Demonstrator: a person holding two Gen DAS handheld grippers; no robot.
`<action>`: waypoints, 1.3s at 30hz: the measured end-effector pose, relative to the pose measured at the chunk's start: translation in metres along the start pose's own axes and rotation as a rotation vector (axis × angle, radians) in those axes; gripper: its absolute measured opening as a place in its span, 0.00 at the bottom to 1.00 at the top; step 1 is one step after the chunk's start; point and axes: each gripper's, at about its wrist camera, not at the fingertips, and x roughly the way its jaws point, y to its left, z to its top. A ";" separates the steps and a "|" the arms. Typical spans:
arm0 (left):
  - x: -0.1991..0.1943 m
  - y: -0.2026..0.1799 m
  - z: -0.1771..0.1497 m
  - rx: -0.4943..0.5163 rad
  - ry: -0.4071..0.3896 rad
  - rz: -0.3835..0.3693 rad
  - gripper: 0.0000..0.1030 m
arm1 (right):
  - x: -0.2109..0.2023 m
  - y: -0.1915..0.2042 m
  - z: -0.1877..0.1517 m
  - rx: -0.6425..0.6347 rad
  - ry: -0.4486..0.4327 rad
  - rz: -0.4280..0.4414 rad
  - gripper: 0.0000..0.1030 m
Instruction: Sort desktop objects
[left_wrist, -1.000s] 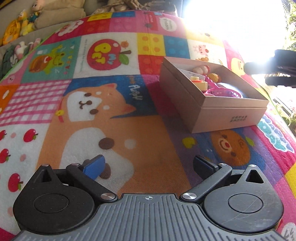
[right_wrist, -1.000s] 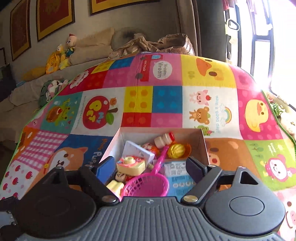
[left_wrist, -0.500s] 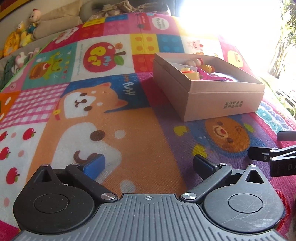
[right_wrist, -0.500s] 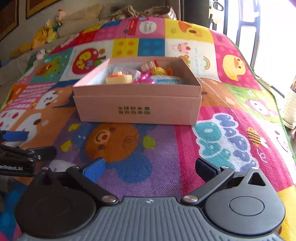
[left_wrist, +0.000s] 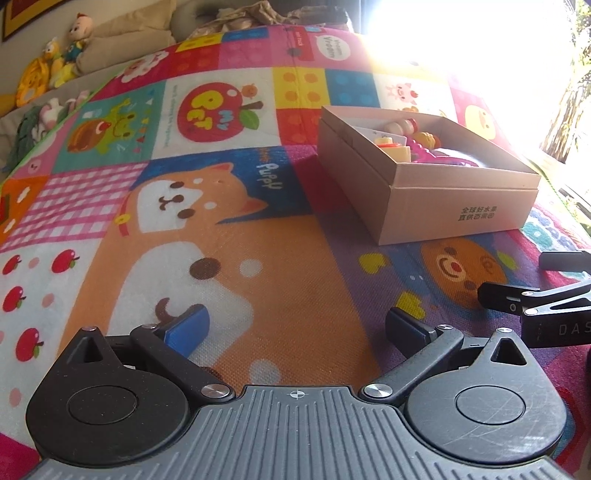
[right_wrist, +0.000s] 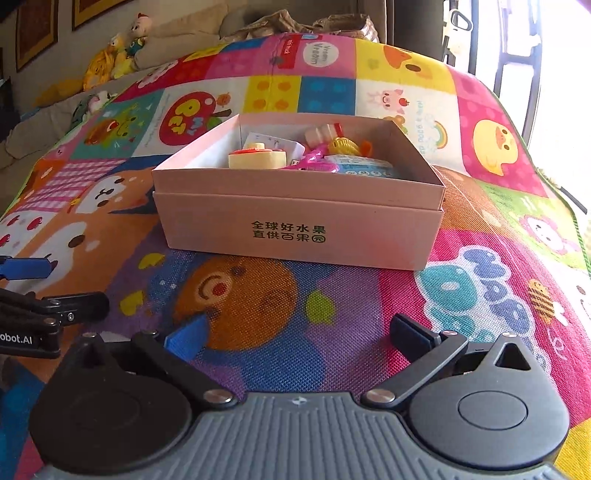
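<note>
Bare mat (right_wrist: 280, 332) runs to box (right_wrist: 295, 232) ahead.

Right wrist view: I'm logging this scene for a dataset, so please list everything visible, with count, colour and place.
cardboard box: one, pinkish tan, centre of mat, open
toy camera: one, cream and orange, box left
toy bottle: one, white, red cap, box rear
pink scoop: one, box middle
yellow toy: one, box rear
blue packet: one, box right
play mat: one, multicoloured
plush toys: several, yellow, sofa far left
left gripper: jaws open, empty
right gripper: jaws open, empty
</note>
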 end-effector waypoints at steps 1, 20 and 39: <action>0.000 0.001 -0.001 0.000 -0.001 -0.003 1.00 | 0.000 0.000 0.000 0.000 0.000 0.000 1.00; -0.002 0.002 -0.003 0.012 -0.002 -0.004 1.00 | 0.000 0.002 -0.001 0.002 -0.001 0.000 1.00; -0.003 -0.001 -0.001 0.013 0.010 -0.001 1.00 | 0.000 0.002 -0.001 0.002 -0.001 0.000 1.00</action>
